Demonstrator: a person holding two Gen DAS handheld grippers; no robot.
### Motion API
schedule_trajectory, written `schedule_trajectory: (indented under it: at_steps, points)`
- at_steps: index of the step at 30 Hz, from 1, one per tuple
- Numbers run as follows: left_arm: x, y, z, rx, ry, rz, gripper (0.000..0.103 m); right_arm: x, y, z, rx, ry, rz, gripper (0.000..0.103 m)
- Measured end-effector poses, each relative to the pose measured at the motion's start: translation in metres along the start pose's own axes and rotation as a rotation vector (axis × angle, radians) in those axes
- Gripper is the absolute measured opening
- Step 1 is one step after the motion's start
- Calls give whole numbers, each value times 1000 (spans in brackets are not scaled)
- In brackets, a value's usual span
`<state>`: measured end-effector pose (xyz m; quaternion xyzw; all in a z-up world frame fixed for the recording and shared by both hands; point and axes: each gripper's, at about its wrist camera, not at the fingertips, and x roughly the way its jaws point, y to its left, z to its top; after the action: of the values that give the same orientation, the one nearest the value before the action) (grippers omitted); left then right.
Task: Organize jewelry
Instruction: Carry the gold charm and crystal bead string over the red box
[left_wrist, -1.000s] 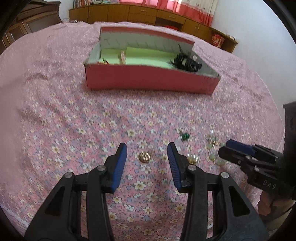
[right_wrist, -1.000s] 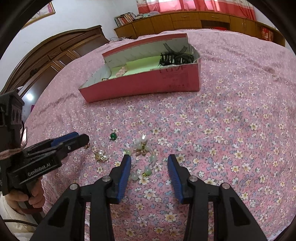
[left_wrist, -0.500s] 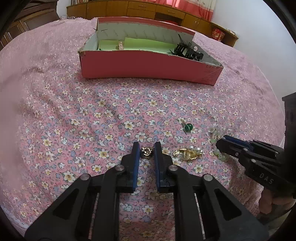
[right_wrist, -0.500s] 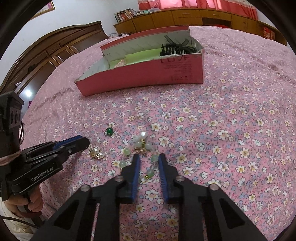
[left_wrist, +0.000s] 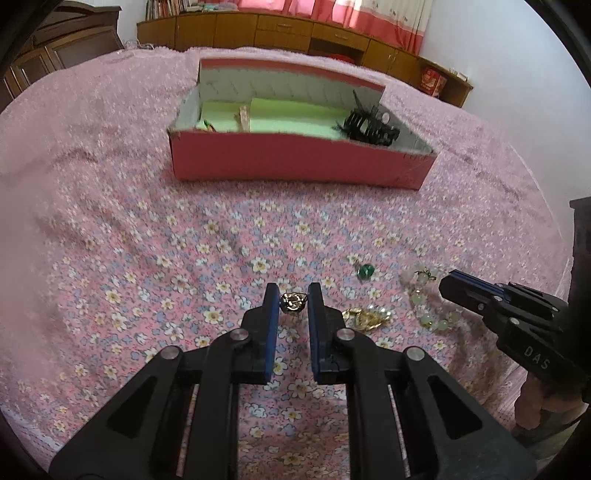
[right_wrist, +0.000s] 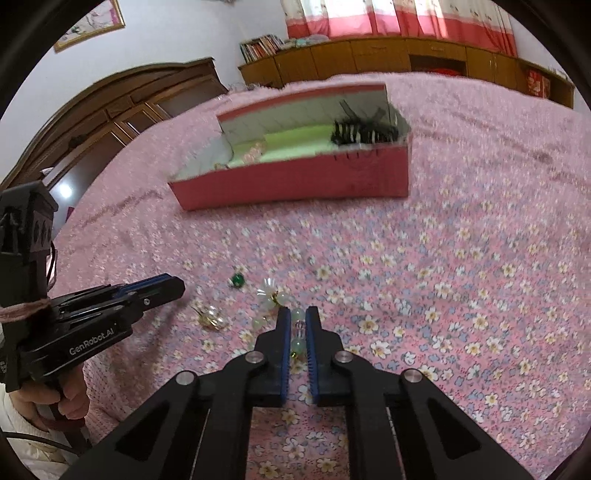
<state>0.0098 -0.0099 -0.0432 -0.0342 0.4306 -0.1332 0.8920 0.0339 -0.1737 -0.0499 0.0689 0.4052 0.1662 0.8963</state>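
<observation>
Left claw (left_wrist: 292, 295): my fingers are drawn in on the gold ring (left_wrist: 293, 302), pinching it at the tips.
Right claw (right_wrist: 297, 318): my fingers are nearly together, clamped on the jade bead bracelet (right_wrist: 295, 332); beads sit between the pads.
Loose on the bedspread (left_wrist: 147, 240): one green gem (left_wrist: 365, 271) and one gold pearl brooch (left_wrist: 367, 317), near, between my two claws.
Pink box (left_wrist: 295, 162): one, far centre, open; one black hair clip (left_wrist: 369, 127) at its right end, small pieces at the left, count unclear through blur.
</observation>
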Motion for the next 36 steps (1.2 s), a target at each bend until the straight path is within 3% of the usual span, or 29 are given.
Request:
schedule_trajectory:
  at_steps: [14,36]
  points:
    - [-36,-13,20,26,-148,6,7,-42,15,15,-73,-172,-11,9]
    - [-61,-12,79,28,-372,49,7,-62,38,73,-166,-374,-18,9]
